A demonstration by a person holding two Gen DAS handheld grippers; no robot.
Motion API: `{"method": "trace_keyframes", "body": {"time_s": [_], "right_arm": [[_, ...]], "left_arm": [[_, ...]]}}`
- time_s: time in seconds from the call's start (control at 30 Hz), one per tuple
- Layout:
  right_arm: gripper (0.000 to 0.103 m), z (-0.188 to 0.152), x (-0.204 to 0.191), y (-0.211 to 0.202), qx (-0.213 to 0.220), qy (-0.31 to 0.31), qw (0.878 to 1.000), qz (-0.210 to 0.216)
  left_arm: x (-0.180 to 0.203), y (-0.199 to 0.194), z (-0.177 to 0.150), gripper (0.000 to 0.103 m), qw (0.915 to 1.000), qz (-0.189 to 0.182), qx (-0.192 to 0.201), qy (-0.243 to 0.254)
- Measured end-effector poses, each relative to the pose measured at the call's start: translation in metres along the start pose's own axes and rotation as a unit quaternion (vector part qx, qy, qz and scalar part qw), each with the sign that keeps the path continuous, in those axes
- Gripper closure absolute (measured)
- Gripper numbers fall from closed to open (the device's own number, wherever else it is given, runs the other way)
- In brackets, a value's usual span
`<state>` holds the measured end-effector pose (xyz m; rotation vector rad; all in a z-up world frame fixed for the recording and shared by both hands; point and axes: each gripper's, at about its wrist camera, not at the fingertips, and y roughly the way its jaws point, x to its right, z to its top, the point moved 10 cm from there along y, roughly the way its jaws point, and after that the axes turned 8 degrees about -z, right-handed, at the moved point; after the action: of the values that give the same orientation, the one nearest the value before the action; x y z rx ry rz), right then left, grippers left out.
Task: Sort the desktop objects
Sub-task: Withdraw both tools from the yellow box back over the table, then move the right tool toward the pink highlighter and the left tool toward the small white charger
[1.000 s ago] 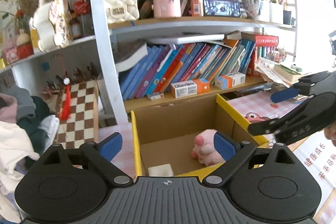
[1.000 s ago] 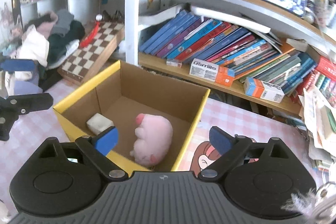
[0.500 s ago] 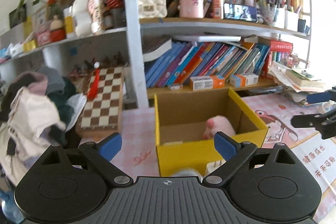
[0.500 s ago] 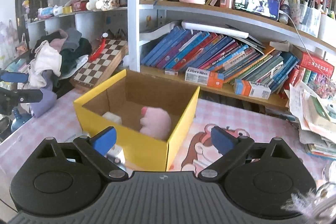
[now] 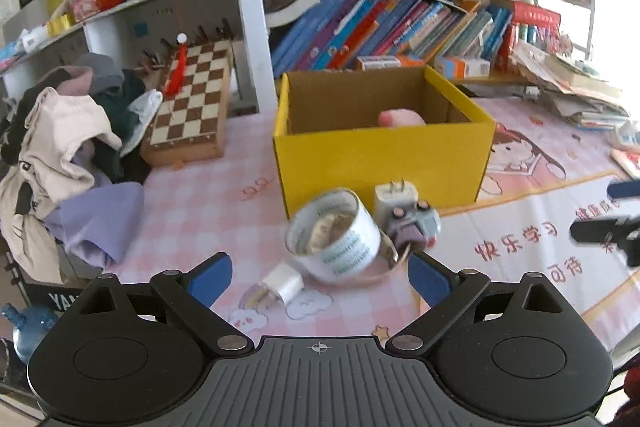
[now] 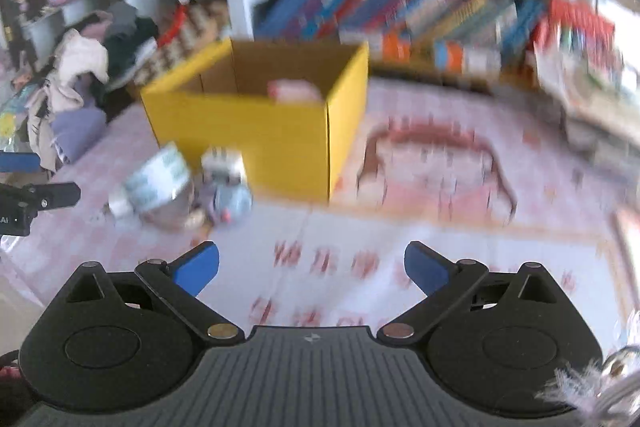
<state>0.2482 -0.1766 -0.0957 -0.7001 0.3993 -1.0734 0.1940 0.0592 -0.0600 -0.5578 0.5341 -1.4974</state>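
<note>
Open yellow cardboard box [image 5: 384, 163] on pink checked tablecloth [image 5: 200, 203], pink plush toy [image 5: 400, 117] inside; just before it, white tape roll [image 5: 334, 237], grey toy car [image 5: 412, 225], white plug adapter [image 5: 394, 197], white charger [image 5: 282, 285]. Left gripper [image 5: 320, 281] and right gripper [image 6: 312, 269] both gaping, empty, the right's jaws just widened.

Left gripper [image 5: 319, 277] jaws apart, tape roll [image 5: 333, 235] and charger [image 5: 395, 198] before yellow box [image 5: 382, 157]

A box [image 5: 384, 163] is set on the counter [image 5: 208, 203] before the bookshelf [image 5: 400, 27]. A plush toy [image 5: 400, 117] lies inside it. A tape roll [image 5: 334, 237], two plugs and a small toy are clustered just before it.
</note>
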Motion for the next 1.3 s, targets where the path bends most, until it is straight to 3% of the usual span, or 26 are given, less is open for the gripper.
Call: {"method": "trace_keyframes", "body": {"time_s": [0.13, 0.63, 1.03, 1.3], "right_arm": [[0.003, -0.008, -0.012, 0.006, -0.015, -0.025, 1.0, -0.004], [0.003, -0.016, -0.053, 0.004, -0.001, -0.135, 0.99, 0.036], [0.003, -0.015, -0.068, 0.014, -0.003, -0.143, 0.988, 0.059], [0.003, -0.002, -0.079, 0.024, 0.015, -0.136, 0.988, 0.07]], "left_arm": [[0.005, 0.003, -0.007, 0.006, 1.0, -0.003, -0.007, -0.003], [0.016, 0.0, -0.029, 0.006, 0.9995, 0.001, -0.027, -0.019], [0.02, -0.005, -0.047, 0.006, 0.999, 0.009, -0.044, -0.006], [0.003, -0.006, -0.044, 0.006, 0.9985, 0.022, -0.038, -0.034]]}}
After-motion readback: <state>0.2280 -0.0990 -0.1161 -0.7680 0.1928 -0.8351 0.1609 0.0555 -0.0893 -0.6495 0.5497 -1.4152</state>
